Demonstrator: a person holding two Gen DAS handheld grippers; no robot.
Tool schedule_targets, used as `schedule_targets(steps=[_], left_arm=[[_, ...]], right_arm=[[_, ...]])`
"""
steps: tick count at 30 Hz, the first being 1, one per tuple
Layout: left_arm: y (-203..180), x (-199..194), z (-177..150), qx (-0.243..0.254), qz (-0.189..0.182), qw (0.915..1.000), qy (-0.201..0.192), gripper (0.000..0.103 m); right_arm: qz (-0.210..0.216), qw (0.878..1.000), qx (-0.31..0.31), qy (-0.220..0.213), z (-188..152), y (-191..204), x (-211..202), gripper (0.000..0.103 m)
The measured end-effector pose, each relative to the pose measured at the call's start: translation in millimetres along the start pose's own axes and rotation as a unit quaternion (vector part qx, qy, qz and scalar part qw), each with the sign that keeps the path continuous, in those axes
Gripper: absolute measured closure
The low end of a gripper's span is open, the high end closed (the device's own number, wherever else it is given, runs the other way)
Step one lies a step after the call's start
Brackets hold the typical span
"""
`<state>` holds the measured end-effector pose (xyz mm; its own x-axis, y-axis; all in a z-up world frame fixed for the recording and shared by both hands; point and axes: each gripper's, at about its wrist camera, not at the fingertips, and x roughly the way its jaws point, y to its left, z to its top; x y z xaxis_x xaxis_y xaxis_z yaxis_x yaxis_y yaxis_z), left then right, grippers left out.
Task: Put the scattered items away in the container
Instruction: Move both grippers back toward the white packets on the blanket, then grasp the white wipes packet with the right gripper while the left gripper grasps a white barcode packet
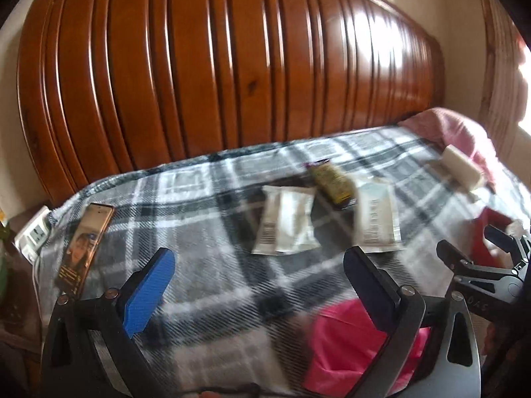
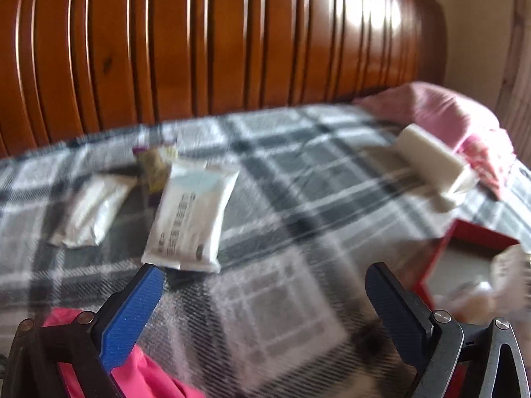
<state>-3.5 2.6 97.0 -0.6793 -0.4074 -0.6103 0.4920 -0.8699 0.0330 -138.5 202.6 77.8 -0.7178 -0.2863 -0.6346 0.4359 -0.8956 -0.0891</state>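
Note:
On the plaid blanket (image 1: 205,265) lie two white packets (image 1: 287,224) (image 1: 376,219), a dark bottle (image 1: 333,182), a white bar (image 1: 461,165) and a phone (image 1: 84,247). A red box (image 2: 464,258) sits at the right with something pale inside it. My left gripper (image 1: 262,285) is open and empty, above the blanket in front of the packets. My right gripper (image 2: 262,298) is open and empty, just short of the right-hand packet (image 2: 190,219). The other packet (image 2: 93,212), the bottle (image 2: 154,165) and the bar (image 2: 431,162) show in the right wrist view. The right gripper also shows in the left wrist view (image 1: 481,252).
A tall wooden headboard (image 1: 215,76) stands behind the bed. A pink cloth (image 1: 454,129) lies at the back right corner and bright pink fabric (image 1: 348,341) lies near me. A white power strip (image 1: 35,235) sits off the bed's left edge.

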Motion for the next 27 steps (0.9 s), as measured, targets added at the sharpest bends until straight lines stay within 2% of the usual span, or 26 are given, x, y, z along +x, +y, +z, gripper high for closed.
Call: schedule_targets(steps=[4,11,12,14,15,16,19,20,21,23,27], left_arm=[[0,30,-4,0.016,-0.002,0.9998,0.015,0.000],[-7,66,-2,0.043,0.011,0.9987,0.026,0.000],[-8,67,1,0.044,0.014,0.9986,0.027,0.000],[-11,68,6,0.038,0.011,0.9990,0.021,0.000],[-12,69,9,0.033,0.006,0.9993,0.018,0.000],[-13,71,13,0.031,0.002,0.9994,0.016,0.000],[-16,83,25,0.029,0.002,0.9994,0.017,0.000],[-18,89,28,0.032,0.006,0.9993,0.021,0.000],[-21,98,30,0.036,0.010,0.9989,0.029,0.000],[-27,115,32,0.043,0.014,0.9978,0.047,0.000],[-37,145,36,0.018,-0.002,0.9973,0.071,0.000]], right_arm=[[0.022,1.000,-0.001,0.022,6,15,41,0.002],[0.047,0.998,0.008,0.049,43,35,111,0.002],[0.049,0.997,0.012,0.060,45,36,125,0.001],[0.065,0.990,0.015,0.122,43,39,160,0.000],[0.068,0.988,0.013,0.138,40,40,171,0.000],[0.067,0.989,0.010,0.128,38,40,171,0.002],[0.081,0.991,0.010,0.106,32,27,159,0.025],[0.086,0.991,0.012,0.099,27,17,155,0.035],[0.093,0.991,0.012,0.093,23,8,152,0.040],[0.101,0.991,0.016,0.089,16,-10,145,0.040],[0.076,0.994,-0.008,0.082,1,-33,133,0.041]])
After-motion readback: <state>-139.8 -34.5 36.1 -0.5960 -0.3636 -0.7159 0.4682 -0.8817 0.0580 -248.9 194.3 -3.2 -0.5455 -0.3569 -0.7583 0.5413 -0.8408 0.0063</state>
